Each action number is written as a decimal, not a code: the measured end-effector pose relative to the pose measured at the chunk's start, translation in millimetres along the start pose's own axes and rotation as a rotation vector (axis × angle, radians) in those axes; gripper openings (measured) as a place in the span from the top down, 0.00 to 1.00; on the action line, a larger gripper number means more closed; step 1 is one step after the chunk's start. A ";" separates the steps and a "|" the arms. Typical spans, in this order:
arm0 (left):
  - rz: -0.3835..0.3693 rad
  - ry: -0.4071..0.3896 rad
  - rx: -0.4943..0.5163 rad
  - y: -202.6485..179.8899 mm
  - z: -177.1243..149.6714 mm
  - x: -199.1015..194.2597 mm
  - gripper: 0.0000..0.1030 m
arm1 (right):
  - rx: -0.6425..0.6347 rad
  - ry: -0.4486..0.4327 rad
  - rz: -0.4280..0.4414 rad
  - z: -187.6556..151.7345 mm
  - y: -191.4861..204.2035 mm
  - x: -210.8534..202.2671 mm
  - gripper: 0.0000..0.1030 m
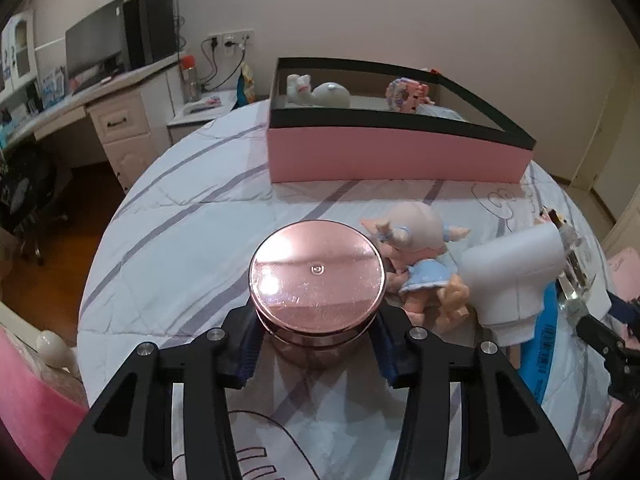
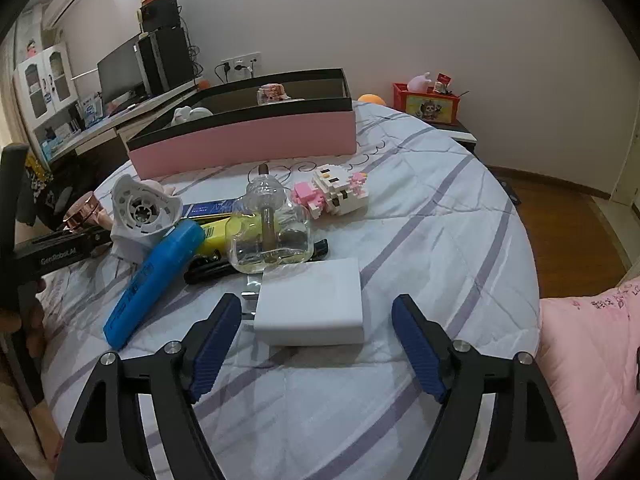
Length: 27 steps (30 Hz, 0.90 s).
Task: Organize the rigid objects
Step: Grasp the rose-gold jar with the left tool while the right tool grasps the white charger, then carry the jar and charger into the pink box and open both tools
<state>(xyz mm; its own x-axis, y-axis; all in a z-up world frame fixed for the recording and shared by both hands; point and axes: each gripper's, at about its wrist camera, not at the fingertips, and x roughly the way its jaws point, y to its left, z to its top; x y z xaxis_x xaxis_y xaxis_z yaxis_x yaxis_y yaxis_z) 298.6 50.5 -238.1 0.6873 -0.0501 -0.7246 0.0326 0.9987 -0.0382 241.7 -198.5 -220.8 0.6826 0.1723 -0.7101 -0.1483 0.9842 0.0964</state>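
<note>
A: So where are we at? The left gripper (image 1: pixel 318 344) has its blue pads pressed on both sides of the rose-gold jar (image 1: pixel 317 276), near the bed's (image 1: pixel 192 216) left edge, with the doll (image 1: pixel 416 256) just beside it.

B: Yep, and our right gripper (image 2: pixel 316 344) is spread wide around the white charger block (image 2: pixel 310 302), pads clear of it. The pink box (image 2: pixel 248 140) sits at the bed's far edge.
</note>
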 end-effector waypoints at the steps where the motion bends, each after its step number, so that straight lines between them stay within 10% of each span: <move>1: 0.009 -0.006 0.006 -1.2 -1.1 -2.2 0.54 | -0.003 0.003 -0.001 0.1 0.7 1.3 0.21; 27: 0.003 -0.098 0.048 -13.7 -8.9 -53.2 0.54 | -0.042 -0.069 -0.044 -3.0 8.7 -15.3 0.34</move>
<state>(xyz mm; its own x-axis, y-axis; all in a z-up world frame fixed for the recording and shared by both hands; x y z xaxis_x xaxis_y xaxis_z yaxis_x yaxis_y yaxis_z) 255.2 39.5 -205.1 0.7550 -0.0488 -0.6539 0.0636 0.9980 -0.0012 227.8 -192.7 -211.2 0.7369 0.1331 -0.6628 -0.1461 0.9886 0.0361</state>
